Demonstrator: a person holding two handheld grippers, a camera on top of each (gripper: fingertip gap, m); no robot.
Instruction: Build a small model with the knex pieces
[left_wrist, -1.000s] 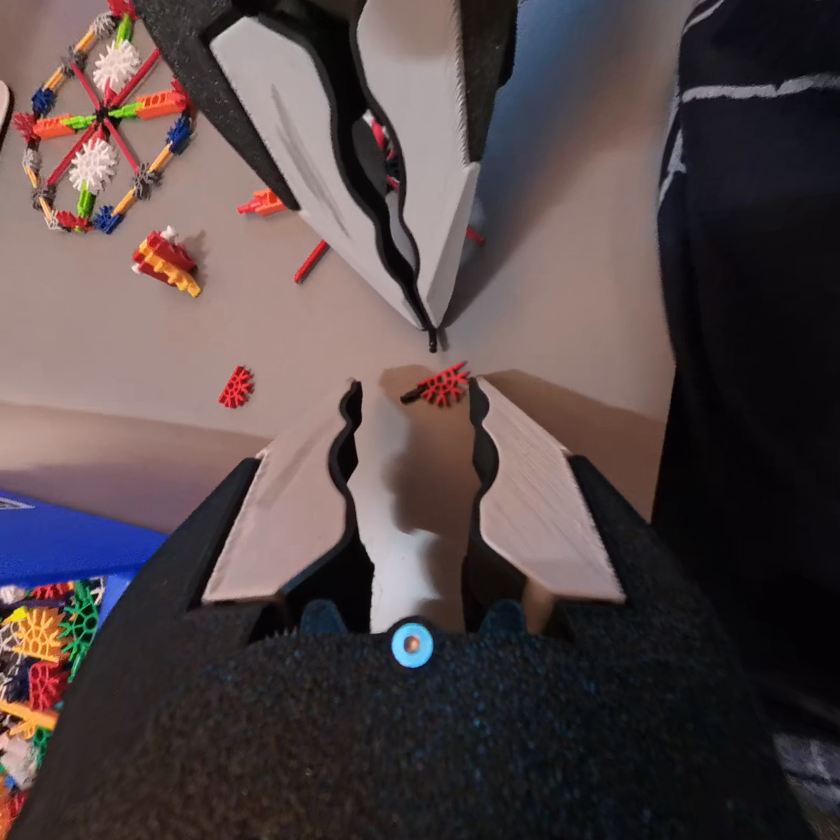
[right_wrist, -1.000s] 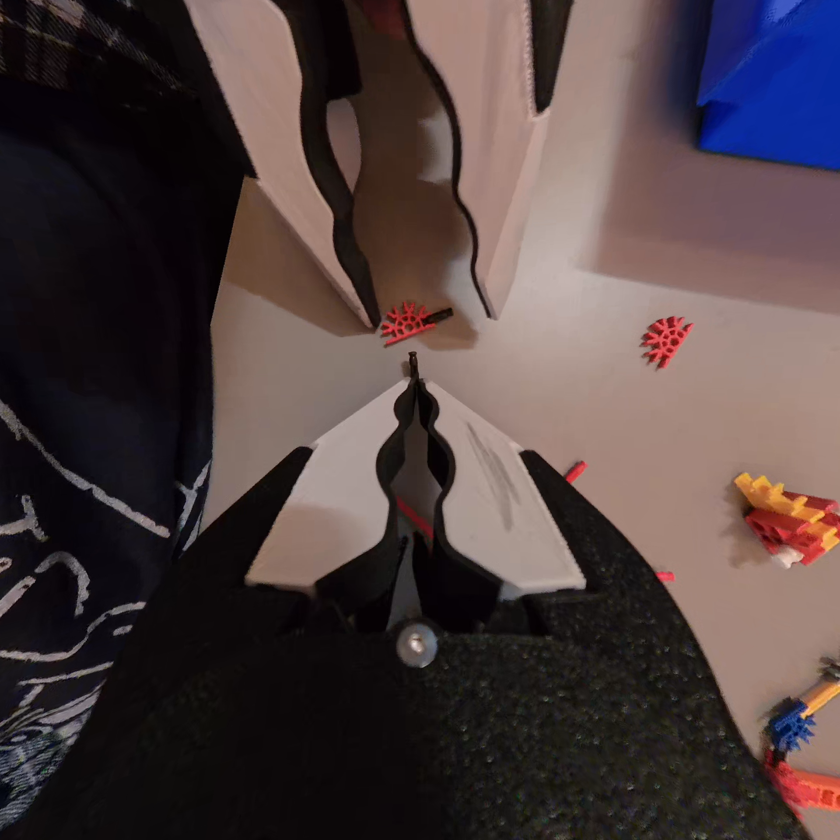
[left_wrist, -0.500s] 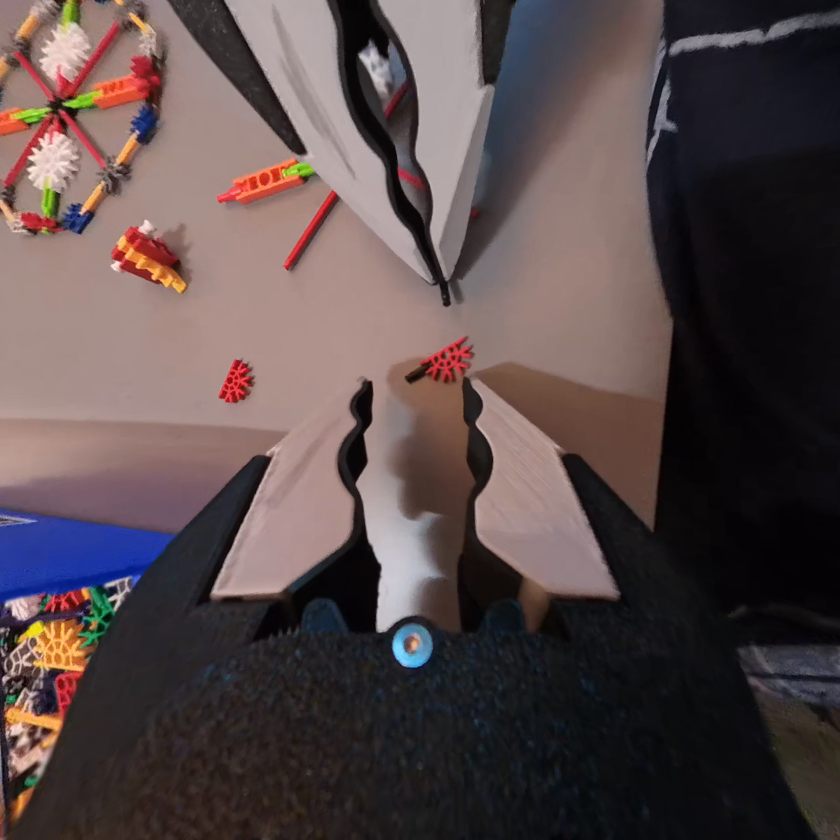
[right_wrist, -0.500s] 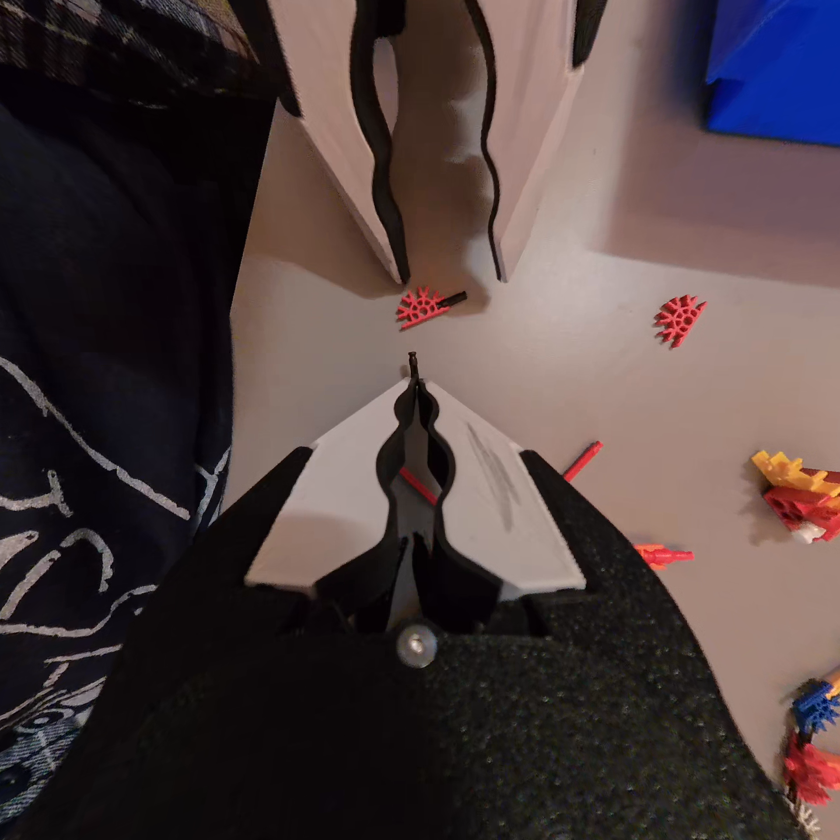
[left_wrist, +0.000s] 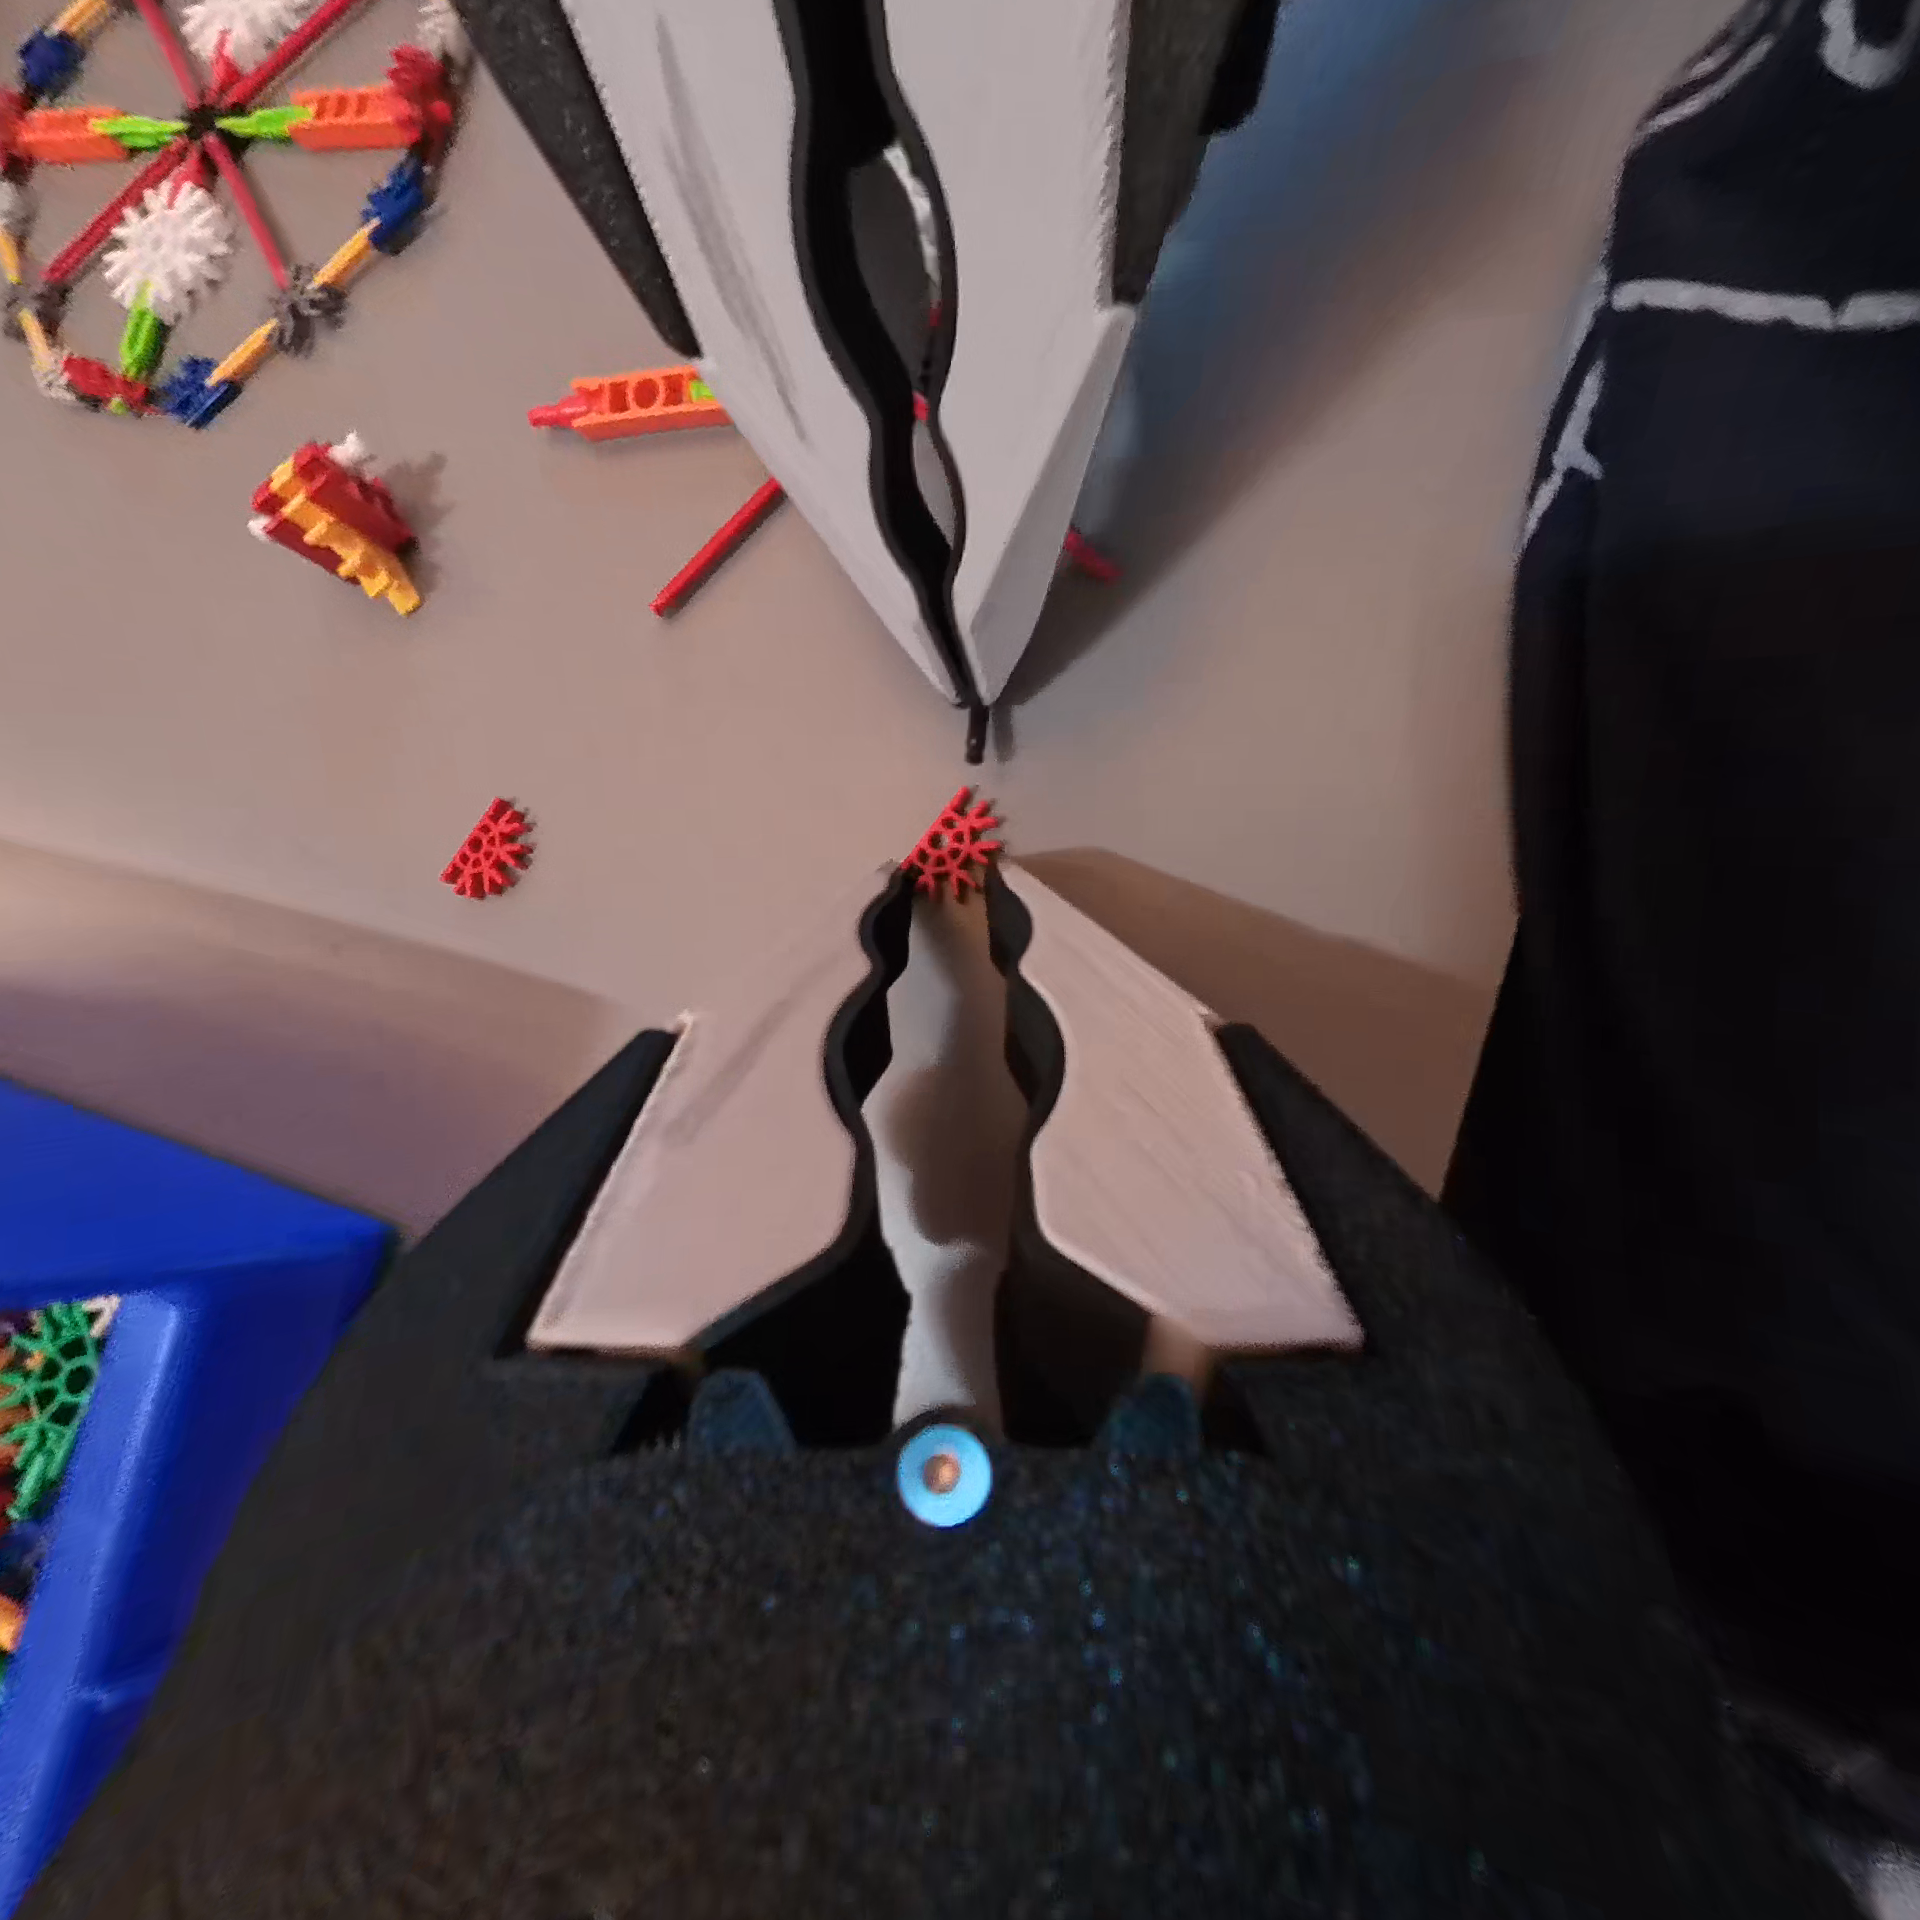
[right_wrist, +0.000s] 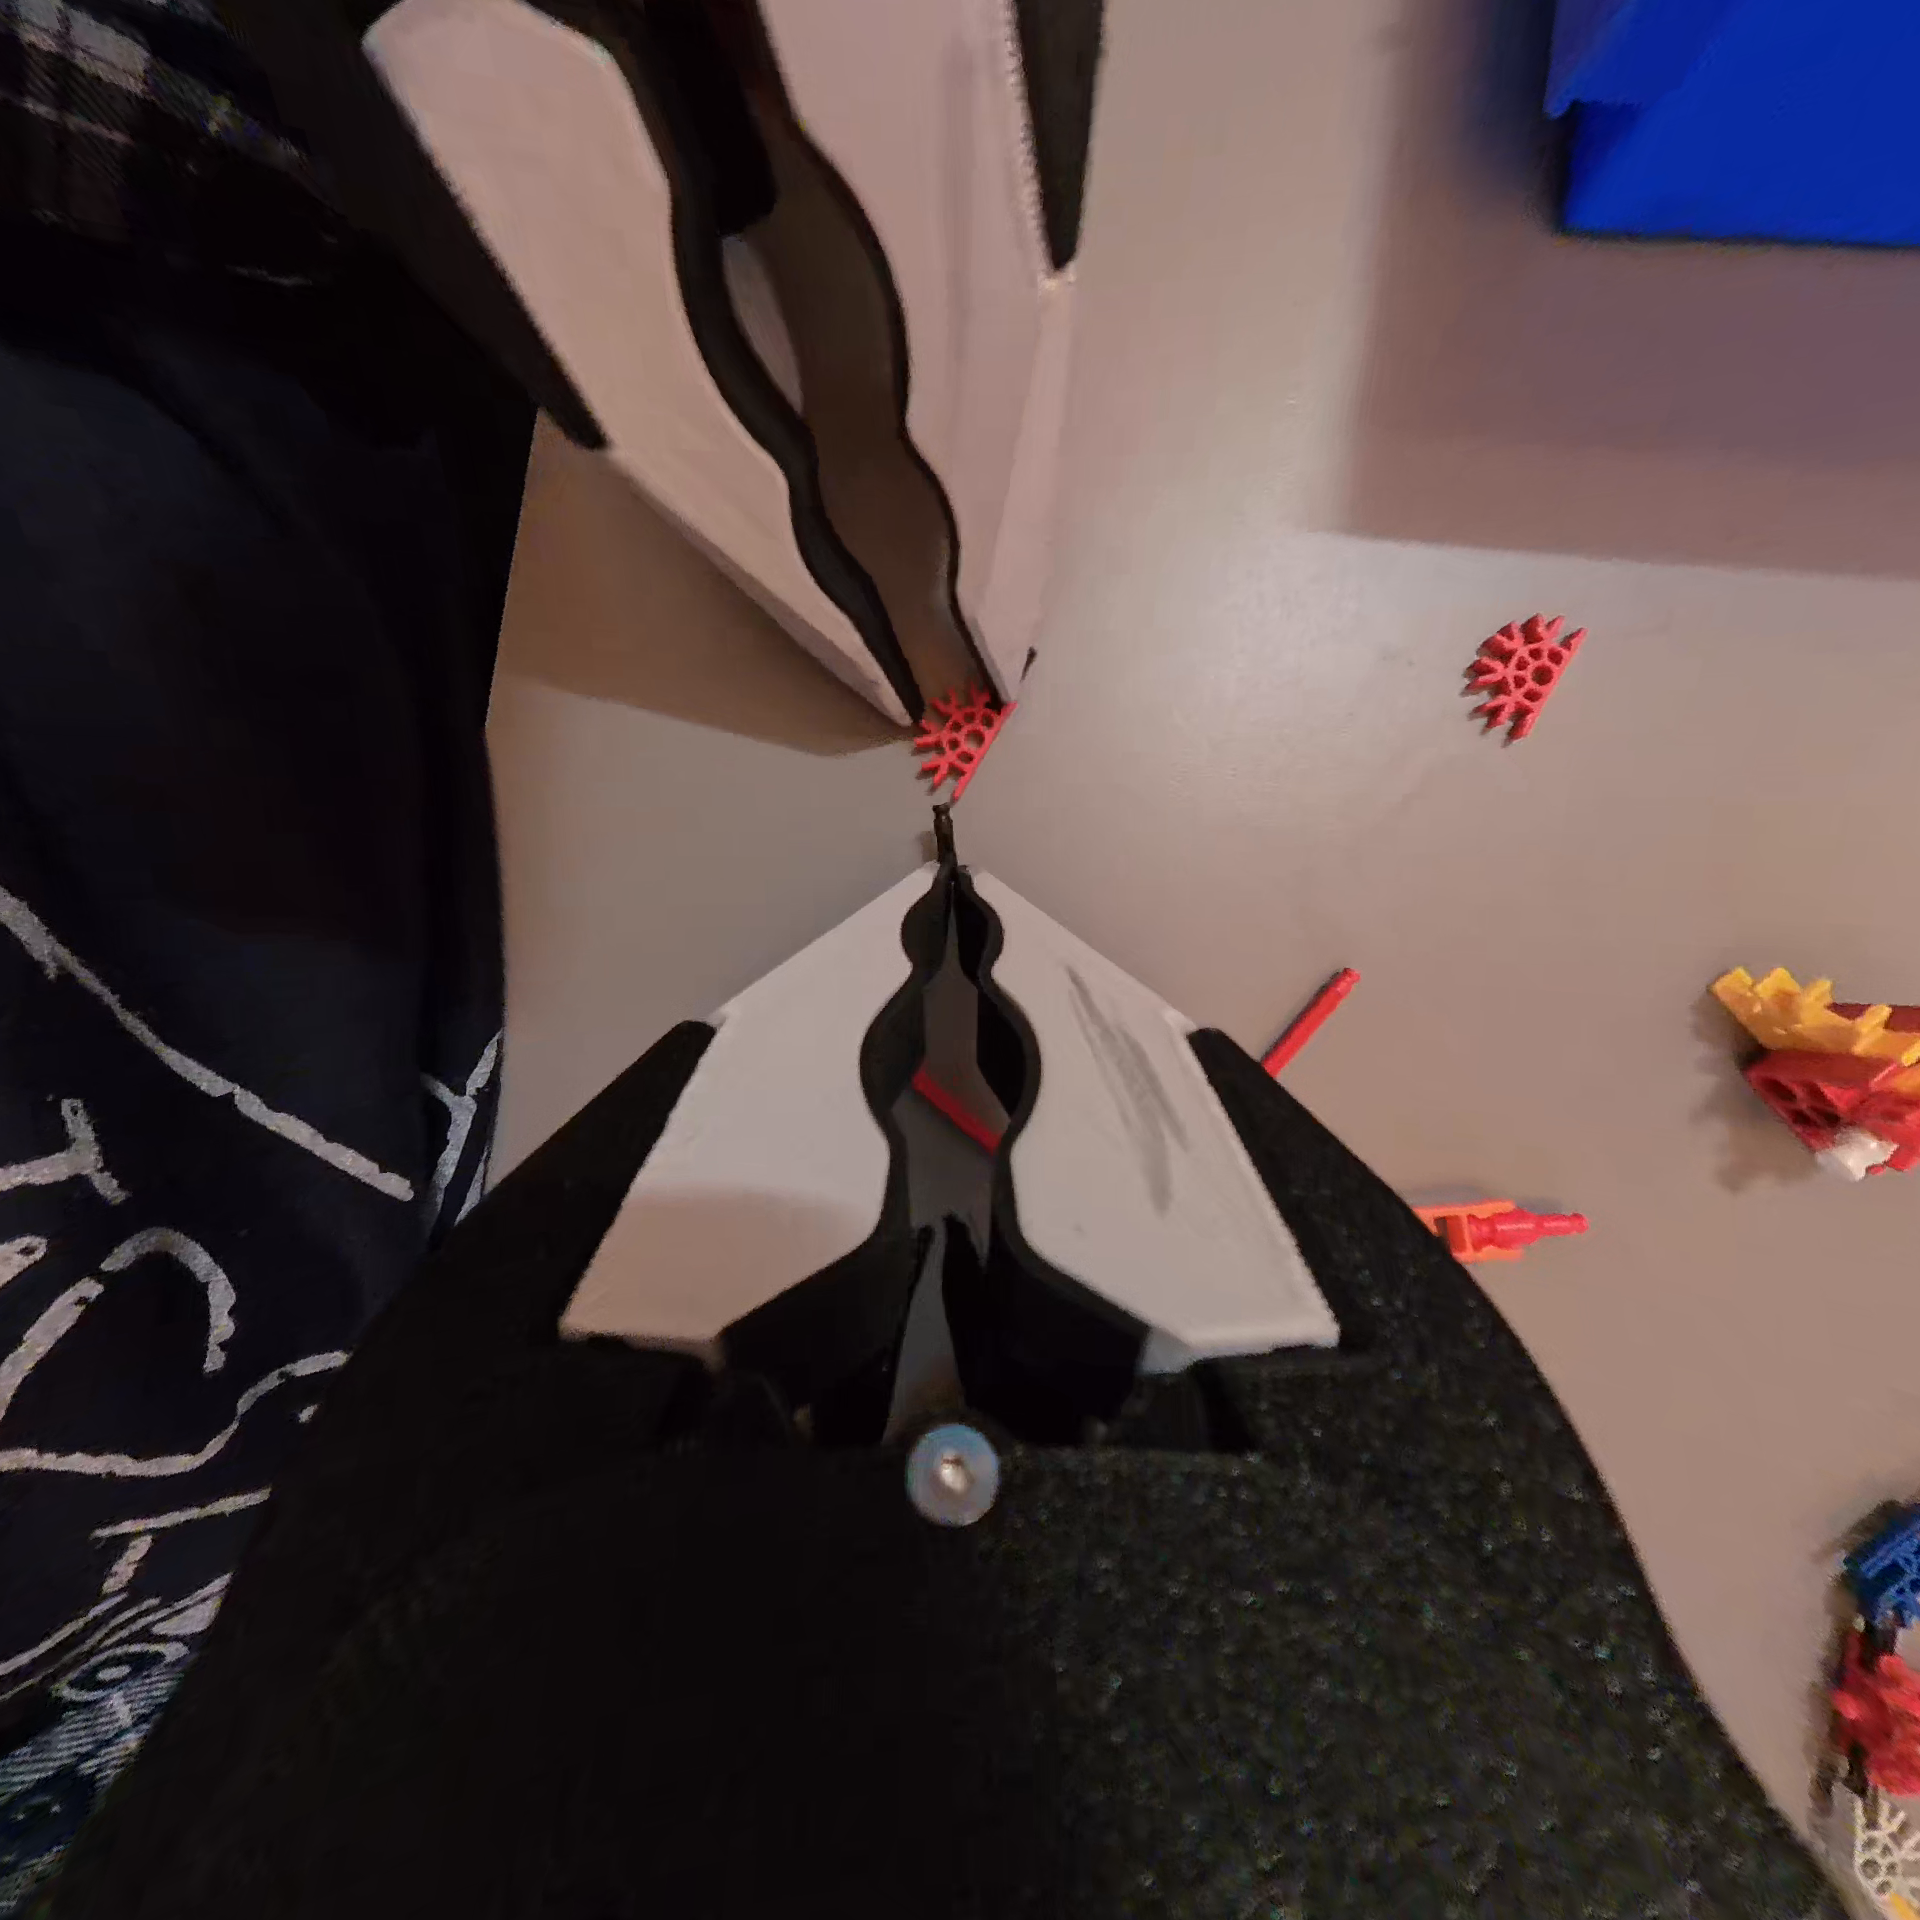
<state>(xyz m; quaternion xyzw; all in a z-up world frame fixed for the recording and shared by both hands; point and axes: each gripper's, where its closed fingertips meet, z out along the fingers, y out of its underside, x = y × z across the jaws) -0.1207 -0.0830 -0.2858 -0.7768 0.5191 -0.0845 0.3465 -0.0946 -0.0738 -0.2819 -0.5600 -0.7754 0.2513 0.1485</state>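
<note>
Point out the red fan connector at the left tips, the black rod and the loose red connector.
red fan connector (left_wrist: 952, 844): left wrist view, hub.
black rod (right_wrist: 943, 831): right wrist view, exposed tip.
loose red connector (left_wrist: 486, 848): left wrist view, centre.

The left claw (left_wrist: 943, 883) points forward with its fingers narrowed almost together at the tips, the wavy inner pads apart farther back. Directly opposite, the right claw (right_wrist: 948, 871) faces it tip to tip, just apart, its fingers (right_wrist: 821, 1101) pressed together at the tips
</note>
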